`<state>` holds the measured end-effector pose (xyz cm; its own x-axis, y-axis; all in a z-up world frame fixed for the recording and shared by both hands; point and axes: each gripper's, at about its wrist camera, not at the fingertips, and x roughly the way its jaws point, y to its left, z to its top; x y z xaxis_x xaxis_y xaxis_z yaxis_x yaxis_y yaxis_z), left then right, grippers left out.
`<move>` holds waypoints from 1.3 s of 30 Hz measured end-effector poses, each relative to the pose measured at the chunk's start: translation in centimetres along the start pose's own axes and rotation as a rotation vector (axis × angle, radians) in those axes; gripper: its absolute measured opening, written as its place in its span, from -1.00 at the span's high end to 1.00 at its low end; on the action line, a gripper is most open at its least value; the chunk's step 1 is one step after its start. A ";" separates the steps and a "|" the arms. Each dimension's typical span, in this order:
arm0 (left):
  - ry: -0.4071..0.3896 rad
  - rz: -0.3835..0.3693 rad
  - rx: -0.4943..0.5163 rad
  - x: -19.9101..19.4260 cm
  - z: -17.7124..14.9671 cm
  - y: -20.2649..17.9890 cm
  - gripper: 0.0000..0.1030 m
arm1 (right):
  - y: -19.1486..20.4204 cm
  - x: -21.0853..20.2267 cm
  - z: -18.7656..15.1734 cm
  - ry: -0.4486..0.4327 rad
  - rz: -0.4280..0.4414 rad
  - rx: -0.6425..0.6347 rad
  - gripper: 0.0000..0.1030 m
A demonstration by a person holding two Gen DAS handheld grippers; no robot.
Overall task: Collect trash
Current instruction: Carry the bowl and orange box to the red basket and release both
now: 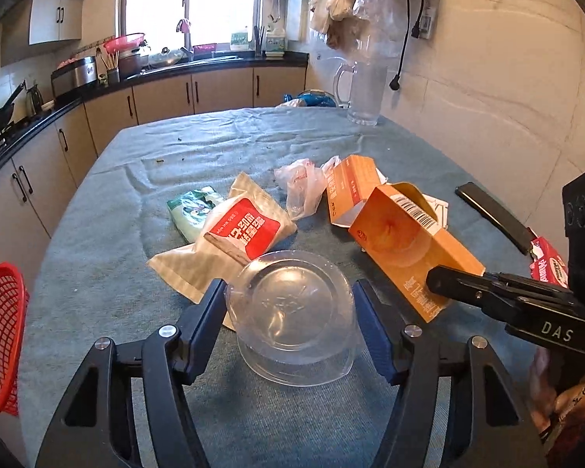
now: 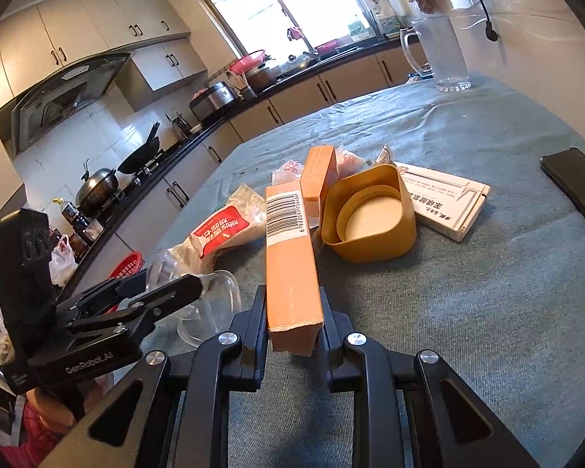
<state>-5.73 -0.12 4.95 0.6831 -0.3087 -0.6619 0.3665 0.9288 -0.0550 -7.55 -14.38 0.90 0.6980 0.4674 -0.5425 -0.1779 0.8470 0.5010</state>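
A clear plastic bowl (image 1: pixel 292 312) lies upside down on the blue-grey tablecloth (image 1: pixel 136 273). My left gripper (image 1: pixel 288 300) is around it, and both pads touch its sides. The bowl (image 2: pixel 210 300) also shows between those fingers in the right wrist view. My right gripper (image 2: pixel 292 312) is shut on the near end of a long orange carton (image 2: pixel 290 257), whose far end is open (image 1: pixel 409 241). Behind lie a red-and-white snack bag (image 1: pixel 241 230), a green packet (image 1: pixel 191 210), a crumpled plastic bag (image 1: pixel 304 187) and a second orange box (image 1: pixel 347 191).
A mustard square tub (image 2: pixel 370 218) and a white flat box (image 2: pixel 444 202) lie past the carton. A black phone (image 2: pixel 573 183) lies at the right. A glass pitcher (image 1: pixel 364 89) stands at the far edge. A red basket (image 1: pixel 0 335) hangs off the table's left side.
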 end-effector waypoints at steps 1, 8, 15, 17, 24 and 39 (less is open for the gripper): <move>-0.004 0.000 -0.002 -0.2 0.1 0.0 -0.25 | 0.1 -0.1 0.1 -0.001 0.001 0.000 0.56; -0.039 -0.010 -0.020 -2.1 0.2 0.7 -0.25 | 1.3 -1.2 0.5 -0.022 0.003 -0.023 0.56; -0.056 0.003 -0.045 -3.5 -0.1 2.2 -0.25 | 2.8 -1.2 0.4 -0.017 0.018 -0.049 0.56; -0.061 0.008 -0.054 -3.8 -0.2 2.6 -0.25 | 3.3 -1.2 0.4 -0.016 0.025 -0.055 0.56; -0.079 0.024 -0.085 -5.2 -0.7 4.6 -0.25 | 5.2 -0.6 0.5 -0.001 0.044 -0.085 0.56; -0.122 0.099 -0.170 -8.7 -2.0 10.2 -0.25 | 12.4 2.3 0.8 0.044 0.121 -0.199 0.56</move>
<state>-9.15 12.47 8.63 0.7854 -0.2275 -0.5757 0.1896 0.9737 -0.1261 -7.60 -3.03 6.44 0.6329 0.5759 -0.5174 -0.3951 0.8150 0.4238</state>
